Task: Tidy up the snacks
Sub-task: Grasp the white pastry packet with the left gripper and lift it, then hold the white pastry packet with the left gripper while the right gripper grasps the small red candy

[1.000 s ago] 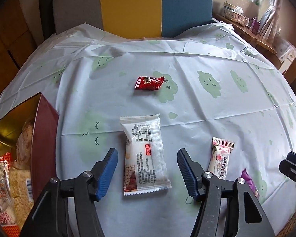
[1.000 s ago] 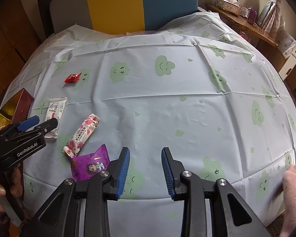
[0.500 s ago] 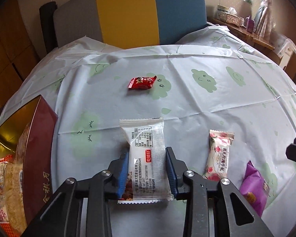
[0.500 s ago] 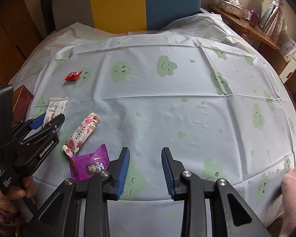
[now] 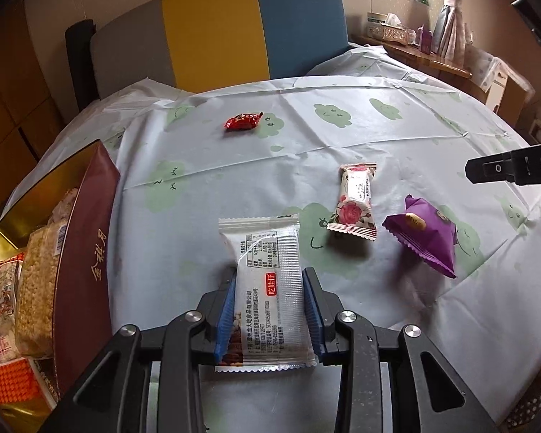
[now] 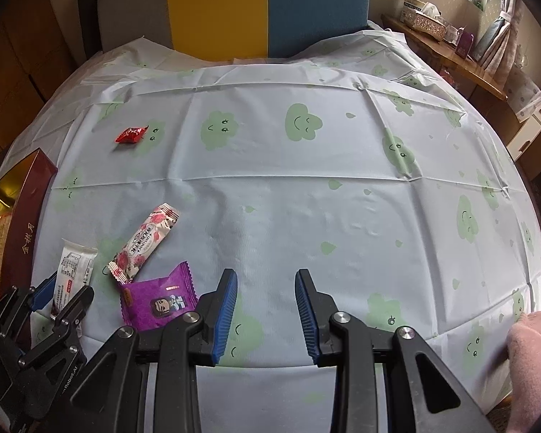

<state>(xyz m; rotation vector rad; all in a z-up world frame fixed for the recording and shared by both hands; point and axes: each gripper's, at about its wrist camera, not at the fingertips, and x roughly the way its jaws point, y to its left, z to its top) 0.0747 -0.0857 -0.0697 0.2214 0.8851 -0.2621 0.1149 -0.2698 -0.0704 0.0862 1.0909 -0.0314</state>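
Lifted now, left hand-held gripper (image 5: 268,315) clamps white snack packet (image 5: 267,281), red label unreadable.

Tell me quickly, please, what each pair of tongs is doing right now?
Left tongs: shut on the white snack packet.
Right tongs: open, holding nothing.

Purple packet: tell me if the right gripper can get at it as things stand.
Probably yes. The right gripper is open and empty, and the purple packet lies flat on the tablecloth just left of its jaws, with nothing on top. The floral bar touches its far corner, so approach from the near side.
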